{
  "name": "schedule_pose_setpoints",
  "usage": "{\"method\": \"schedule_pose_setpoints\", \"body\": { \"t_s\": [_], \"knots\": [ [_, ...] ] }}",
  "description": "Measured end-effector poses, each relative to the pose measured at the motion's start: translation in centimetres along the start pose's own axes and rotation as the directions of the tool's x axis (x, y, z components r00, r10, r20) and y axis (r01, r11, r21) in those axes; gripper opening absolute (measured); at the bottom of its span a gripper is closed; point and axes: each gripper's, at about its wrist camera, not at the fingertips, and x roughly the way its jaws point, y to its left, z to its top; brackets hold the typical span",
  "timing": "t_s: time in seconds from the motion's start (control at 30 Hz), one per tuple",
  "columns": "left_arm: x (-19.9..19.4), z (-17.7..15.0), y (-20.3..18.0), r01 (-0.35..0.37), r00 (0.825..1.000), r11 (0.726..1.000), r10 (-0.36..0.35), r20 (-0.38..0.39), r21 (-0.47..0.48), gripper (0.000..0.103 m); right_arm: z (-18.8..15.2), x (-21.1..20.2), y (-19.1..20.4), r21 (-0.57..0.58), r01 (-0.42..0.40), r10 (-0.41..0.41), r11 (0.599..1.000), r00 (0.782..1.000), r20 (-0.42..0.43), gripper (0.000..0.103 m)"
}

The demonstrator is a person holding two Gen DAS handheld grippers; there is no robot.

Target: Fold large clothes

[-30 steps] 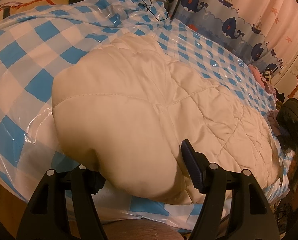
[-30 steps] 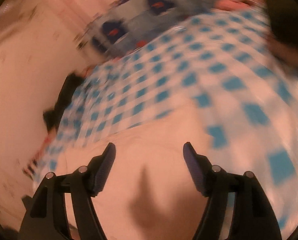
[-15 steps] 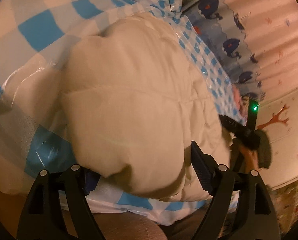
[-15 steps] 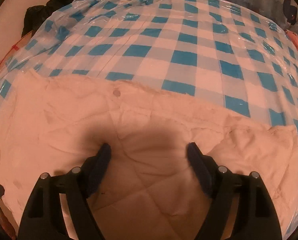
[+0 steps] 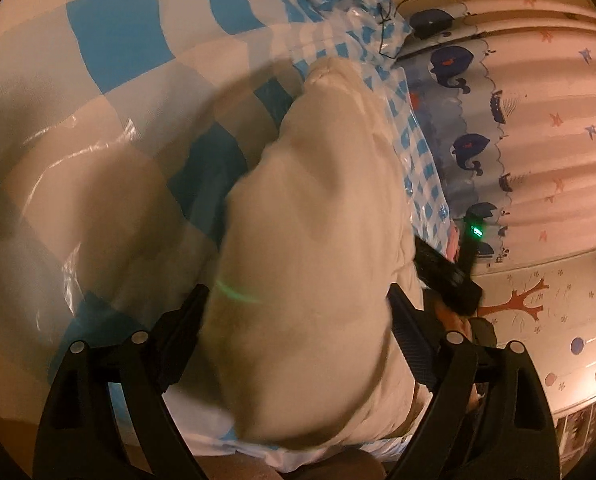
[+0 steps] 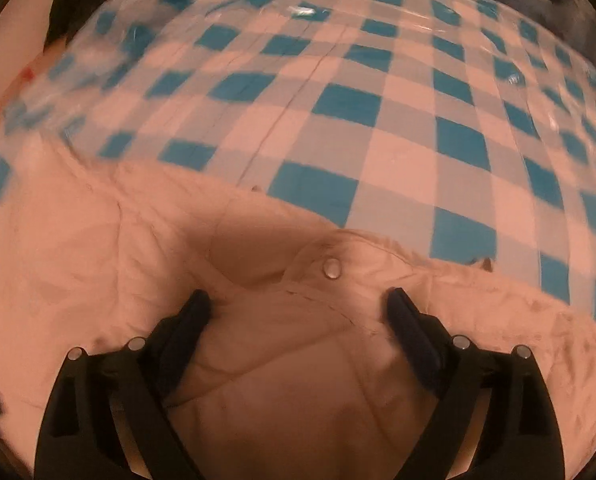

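Note:
A cream quilted jacket (image 5: 321, 216) lies folded into a thick bundle on a blue-and-white checked sheet (image 5: 118, 40) under clear plastic. My left gripper (image 5: 298, 312) straddles the bundle's near end; its jaws are opening, the padding bulges between them, and the pads do not pinch it. In the left wrist view the right gripper (image 5: 445, 280) shows as a dark bar with a green light at the jacket's right edge. From its own camera, the right gripper (image 6: 298, 304) points down at the jacket (image 6: 98, 264) just below a snap button (image 6: 331, 268), jaws opening wide, nothing gripped.
A curtain with whale prints (image 5: 469, 148) hangs past the bed's far side, beside a wall with a tree decal (image 5: 517, 304). A thin black cable (image 5: 385, 32) lies on the sheet's far end. A dark heap (image 6: 70, 12) sits beyond the checked sheet (image 6: 377, 100).
Both pairs of jaws have spread wider. The left gripper rolled and dropped closer onto the bundle. The right gripper swept across the sheet and came down onto the jacket by the snap button.

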Motion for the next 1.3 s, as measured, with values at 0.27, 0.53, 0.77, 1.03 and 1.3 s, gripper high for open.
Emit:
{"method": "schedule_pose_setpoints", "body": {
  "t_s": [0.27, 0.53, 0.77, 1.03, 1.3],
  "knots": [
    [0.4, 1.0, 0.3, 0.000, 1.000, 1.000, 0.000, -0.013, 0.000, 0.083, -10.6, -16.2, -10.3, 0.166, -0.173, 0.134, 0.971, 0.965, 0.226, 0.090],
    [0.8, 2.0, 0.1, -0.041, 0.999, 0.999, 0.040, -0.035, -0.011, 0.083, -31.5, -19.7, -24.5, 0.612, -0.451, 0.318, 0.650, 0.893, 0.320, 0.091],
    [1.3, 2.3, -0.2, -0.085, 0.996, 0.995, 0.084, -0.020, -0.054, 0.083, -33.9, -14.4, -24.0, 0.610, -0.668, 0.486, 0.426, 0.738, 0.469, 0.091],
    [1.4, 2.5, -0.8, -0.133, 0.991, 0.986, 0.133, -0.005, -0.098, 0.066, -28.2, -13.3, -23.8, 0.548, -0.729, 0.475, 0.410, 0.684, 0.554, 0.032],
    [-2.8, 1.1, -2.9, -0.014, 0.997, 0.997, 0.019, 0.074, -0.072, 0.030, -22.5, -19.5, -22.3, 0.372, -0.765, 0.527, 0.526, 0.636, 0.564, 0.028]
  ]
}}
